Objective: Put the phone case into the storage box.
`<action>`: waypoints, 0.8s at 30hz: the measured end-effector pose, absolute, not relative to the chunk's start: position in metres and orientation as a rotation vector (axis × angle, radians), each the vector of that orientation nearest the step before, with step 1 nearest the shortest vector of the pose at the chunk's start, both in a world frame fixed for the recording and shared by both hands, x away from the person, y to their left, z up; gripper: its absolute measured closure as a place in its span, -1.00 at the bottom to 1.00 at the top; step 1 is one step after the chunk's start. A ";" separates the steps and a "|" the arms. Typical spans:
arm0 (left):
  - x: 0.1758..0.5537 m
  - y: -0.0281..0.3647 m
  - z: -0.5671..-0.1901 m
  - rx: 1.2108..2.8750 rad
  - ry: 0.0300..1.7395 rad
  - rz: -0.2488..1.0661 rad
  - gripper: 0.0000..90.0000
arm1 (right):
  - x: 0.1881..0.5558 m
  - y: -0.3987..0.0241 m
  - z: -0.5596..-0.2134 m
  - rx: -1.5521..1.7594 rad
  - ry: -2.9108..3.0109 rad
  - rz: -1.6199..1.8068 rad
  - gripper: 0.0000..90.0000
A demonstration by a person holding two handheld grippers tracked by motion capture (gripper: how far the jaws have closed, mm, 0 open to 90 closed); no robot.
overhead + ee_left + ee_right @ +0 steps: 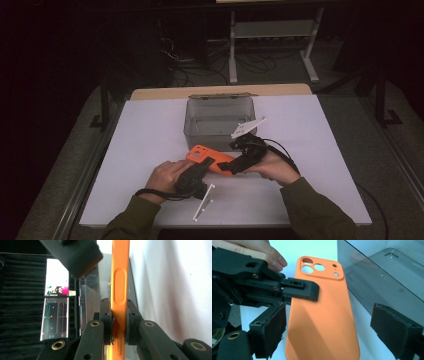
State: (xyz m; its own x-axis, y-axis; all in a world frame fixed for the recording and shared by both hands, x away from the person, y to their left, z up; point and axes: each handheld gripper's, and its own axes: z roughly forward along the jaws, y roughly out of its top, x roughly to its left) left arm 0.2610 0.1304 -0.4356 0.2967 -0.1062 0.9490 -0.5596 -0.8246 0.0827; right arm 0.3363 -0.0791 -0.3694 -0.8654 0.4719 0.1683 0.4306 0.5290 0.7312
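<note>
Jaws of left gripper [119, 322] pinch one orange phone case [322, 312]

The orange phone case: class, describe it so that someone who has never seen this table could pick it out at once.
Start at the white table and find the clear grey box near its far edge. Just in front of that box, between the person's two hands, lies the orange phone case, with the left tool clamped on it. It is the only brightly coloured thing there, with camera cut-outs at one end.

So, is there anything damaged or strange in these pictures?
The foam pad of the right gripper looks torn and ragged along its edge. The orange phone case itself looks intact, clamped in the left gripper.
</note>
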 end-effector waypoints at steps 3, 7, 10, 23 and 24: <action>0.262 0.132 -0.435 2.177 -0.589 1.542 0.77 | 0.335 -0.082 -0.370 0.801 2.686 1.271 -0.81; 0.263 0.133 -0.436 2.184 -0.580 1.538 0.77 | 0.333 -0.088 -0.371 0.811 2.663 1.272 -0.88; 0.264 0.135 -0.437 2.192 -0.572 1.533 0.77 | 0.331 -0.096 -0.371 0.827 2.634 1.281 -0.94; 0.265 0.139 -0.437 2.210 -0.555 1.542 0.77 | 0.318 -0.129 -0.381 0.859 2.508 1.276 -0.99; 0.266 0.139 -0.437 2.213 -0.556 1.544 0.77 | 0.317 -0.132 -0.382 0.860 2.500 1.277 -0.99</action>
State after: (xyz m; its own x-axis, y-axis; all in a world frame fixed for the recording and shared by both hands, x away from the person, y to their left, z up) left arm 0.2655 0.1390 -0.4370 0.3169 -0.1008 0.9431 -0.5235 -0.8477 0.0853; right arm 0.3171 -0.1322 -0.3822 -0.8094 0.5821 0.0783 0.4047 0.4561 0.7926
